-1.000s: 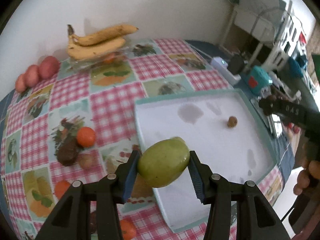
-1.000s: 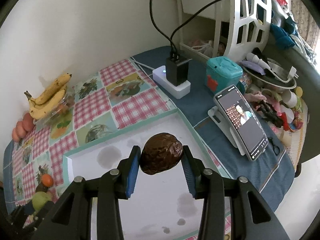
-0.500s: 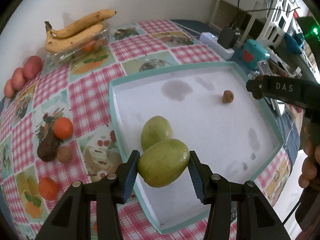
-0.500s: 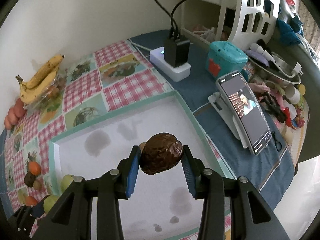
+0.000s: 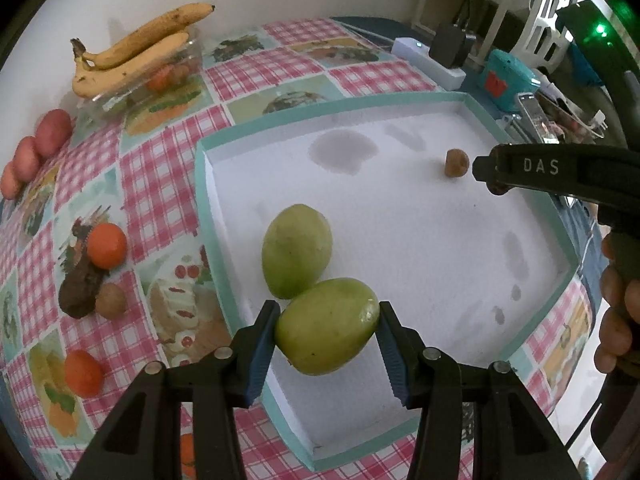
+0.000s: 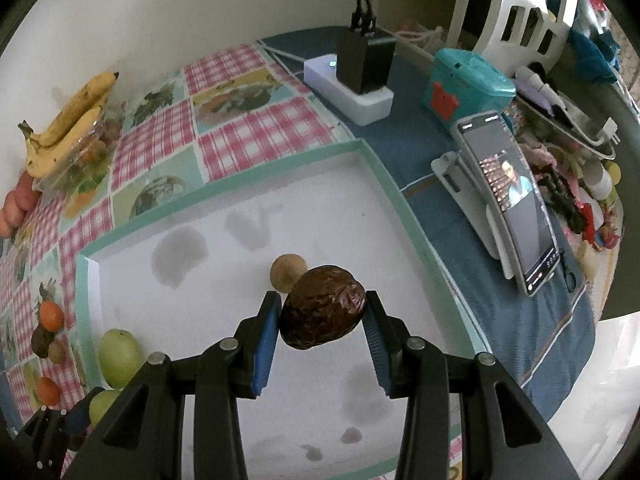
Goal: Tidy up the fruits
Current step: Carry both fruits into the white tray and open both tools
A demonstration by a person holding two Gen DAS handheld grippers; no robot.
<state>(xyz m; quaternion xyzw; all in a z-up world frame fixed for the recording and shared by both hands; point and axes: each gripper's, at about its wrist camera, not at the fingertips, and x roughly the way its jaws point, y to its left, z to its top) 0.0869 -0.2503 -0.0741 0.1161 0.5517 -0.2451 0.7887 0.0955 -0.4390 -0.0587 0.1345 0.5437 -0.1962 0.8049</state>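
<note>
green fruit (image 5: 327, 331) clamped in left hand-held gripper (image 5: 327, 340)

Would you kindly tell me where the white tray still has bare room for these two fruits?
The tray is bare across its middle, between the green fruit near its left wall and the small brown fruit at the far right. The near right corner is also free. The cloth left of the tray is crowded with oranges.
</note>
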